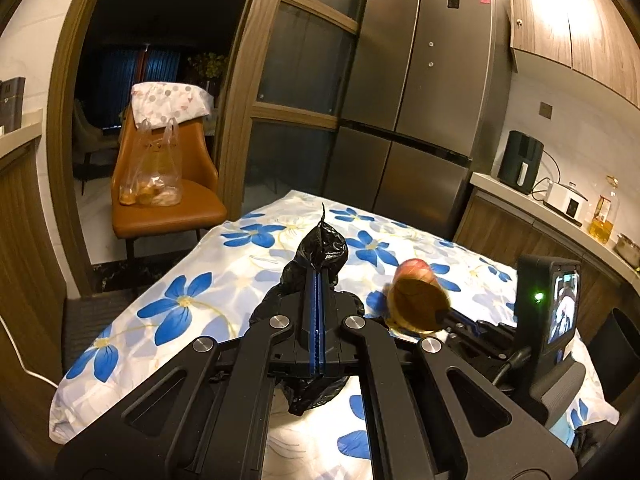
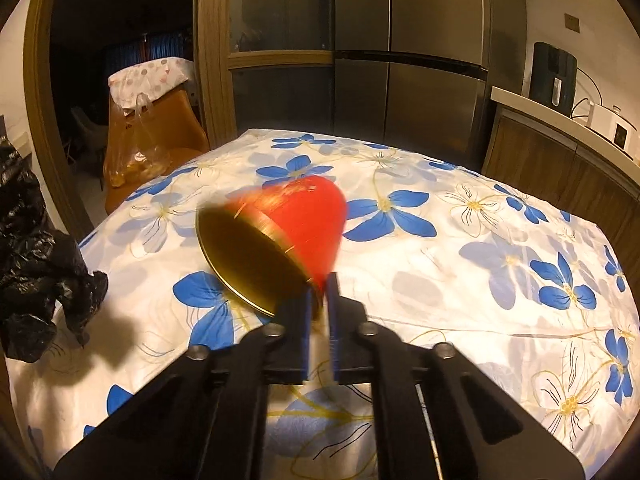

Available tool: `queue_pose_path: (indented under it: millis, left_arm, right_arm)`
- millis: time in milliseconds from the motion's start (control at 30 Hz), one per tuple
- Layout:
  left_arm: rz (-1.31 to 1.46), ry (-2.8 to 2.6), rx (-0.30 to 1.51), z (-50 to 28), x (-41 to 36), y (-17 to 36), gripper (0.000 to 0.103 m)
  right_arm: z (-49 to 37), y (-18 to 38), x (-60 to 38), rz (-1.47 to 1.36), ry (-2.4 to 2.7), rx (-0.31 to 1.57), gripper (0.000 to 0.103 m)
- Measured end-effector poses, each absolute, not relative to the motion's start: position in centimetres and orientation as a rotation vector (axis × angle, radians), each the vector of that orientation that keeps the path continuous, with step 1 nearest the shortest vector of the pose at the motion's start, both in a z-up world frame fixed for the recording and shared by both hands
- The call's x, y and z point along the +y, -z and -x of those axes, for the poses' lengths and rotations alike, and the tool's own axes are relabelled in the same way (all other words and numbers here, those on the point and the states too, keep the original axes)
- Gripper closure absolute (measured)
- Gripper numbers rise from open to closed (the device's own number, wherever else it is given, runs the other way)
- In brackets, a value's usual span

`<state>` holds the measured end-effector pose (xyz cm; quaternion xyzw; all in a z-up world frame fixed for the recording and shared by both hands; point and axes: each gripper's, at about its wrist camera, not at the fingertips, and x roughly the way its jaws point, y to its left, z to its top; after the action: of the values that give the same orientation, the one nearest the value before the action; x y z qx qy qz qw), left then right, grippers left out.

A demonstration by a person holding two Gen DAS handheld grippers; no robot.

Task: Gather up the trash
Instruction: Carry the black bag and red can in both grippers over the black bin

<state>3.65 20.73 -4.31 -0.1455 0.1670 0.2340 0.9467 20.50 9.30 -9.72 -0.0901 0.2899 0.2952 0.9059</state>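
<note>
My left gripper (image 1: 318, 276) is shut on a black trash bag (image 1: 320, 250) and holds it above the table; the bag also hangs at the left edge of the right wrist view (image 2: 36, 276). My right gripper (image 2: 319, 280) is shut on the rim of a red paper cup (image 2: 280, 240) with a gold inside. The cup is tilted, its mouth toward the camera, and blurred. It also shows in the left wrist view (image 1: 418, 298), to the right of the bag.
The table (image 2: 460, 280) has a white cloth with blue flowers. An orange chair (image 1: 160, 200) with a clear plastic bag (image 1: 154, 176) stands beyond its far left corner. A steel fridge (image 1: 420, 100) stands behind. A counter (image 1: 560, 216) with appliances runs along the right.
</note>
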Motion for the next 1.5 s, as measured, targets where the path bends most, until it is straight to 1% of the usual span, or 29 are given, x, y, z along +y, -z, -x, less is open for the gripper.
queue_pose_path:
  millis: [267, 667, 1033, 1500]
  left_arm:
    - [0.278, -0.459, 0.354, -4.5, 19.6, 4.4, 0.103]
    - [0.234, -0.385, 0.353, -6.5, 16.0, 3.5, 0.103]
    - [0.187, -0.287, 0.338, -8.7, 11.3, 2.4, 0.103]
    - [0.124, -0.107, 0.341, -12.7, 2.8, 1.9, 0.103]
  right_arm:
    - [-19.2, 7.7, 7.1, 0.150, -0.593, 0.503, 0.100]
    - [-18.3, 5.0, 1.1, 0.077, -0.528, 0.433, 0.100]
    - [-17.7, 3.3, -5.8, 0.009, -0.421, 0.381, 0.100]
    - [-17.1, 2.3, -15.0, -0.067, -0.252, 0.326, 0.100]
